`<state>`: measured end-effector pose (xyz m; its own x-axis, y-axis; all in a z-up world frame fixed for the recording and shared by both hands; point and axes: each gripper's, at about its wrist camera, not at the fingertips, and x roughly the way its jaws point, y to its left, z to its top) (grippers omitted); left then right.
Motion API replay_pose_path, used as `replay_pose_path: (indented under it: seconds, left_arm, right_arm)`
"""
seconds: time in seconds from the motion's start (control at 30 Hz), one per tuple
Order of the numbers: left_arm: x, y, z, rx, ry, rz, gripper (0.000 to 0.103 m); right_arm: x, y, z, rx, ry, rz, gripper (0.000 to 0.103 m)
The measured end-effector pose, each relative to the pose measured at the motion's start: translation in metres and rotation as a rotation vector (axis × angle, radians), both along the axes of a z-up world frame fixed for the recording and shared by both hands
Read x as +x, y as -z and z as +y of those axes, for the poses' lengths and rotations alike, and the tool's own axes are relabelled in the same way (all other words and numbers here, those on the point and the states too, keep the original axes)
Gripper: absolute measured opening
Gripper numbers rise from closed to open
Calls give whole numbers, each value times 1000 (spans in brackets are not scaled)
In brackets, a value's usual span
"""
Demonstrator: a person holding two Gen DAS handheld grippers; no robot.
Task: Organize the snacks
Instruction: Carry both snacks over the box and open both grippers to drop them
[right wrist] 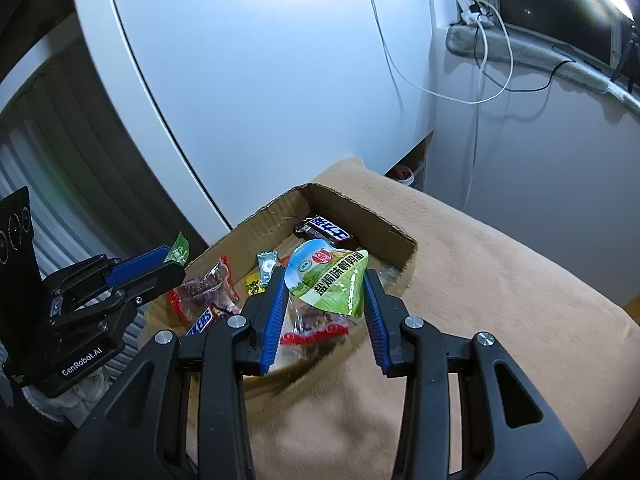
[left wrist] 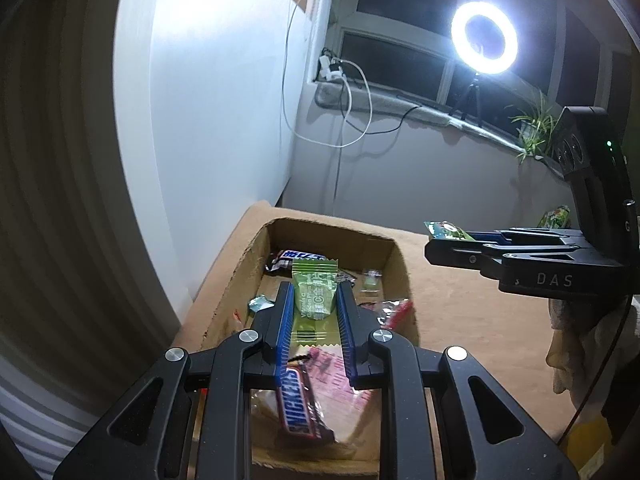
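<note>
The left gripper [left wrist: 314, 300] is clamped on a green candy packet [left wrist: 313, 298], held lengthwise between its blue pads above an open cardboard box [left wrist: 394, 254]. The right gripper [right wrist: 326, 292] is closed on a green and white snack pouch [right wrist: 330, 280], also over the box. The box sits on a tan blanket [right wrist: 500, 280] beside a white cabinet [right wrist: 260, 80]. Inside lie a Snickers bar [left wrist: 304, 404] near the front, a second dark chocolate bar [right wrist: 324, 230] against the back wall, a red-edged clear packet [right wrist: 200, 288], a small silver sweet [right wrist: 266, 266] and other wrappers. A ring light [left wrist: 484, 38] glows at the window
</note>
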<state>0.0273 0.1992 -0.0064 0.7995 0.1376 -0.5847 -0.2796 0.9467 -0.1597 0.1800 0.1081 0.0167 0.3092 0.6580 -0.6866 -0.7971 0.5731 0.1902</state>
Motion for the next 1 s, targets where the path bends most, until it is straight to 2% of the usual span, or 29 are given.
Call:
replay_pose_path:
  seconds: [0.63, 1.0]
  left_arm:
    - [21, 35, 21, -28, -22, 77, 20]
    - [23, 37, 27, -32, -31, 79, 20]
  right_arm:
    - [25, 34, 37, -70, -24, 72, 40]
    - [21, 34, 40, -76, -27, 59, 44]
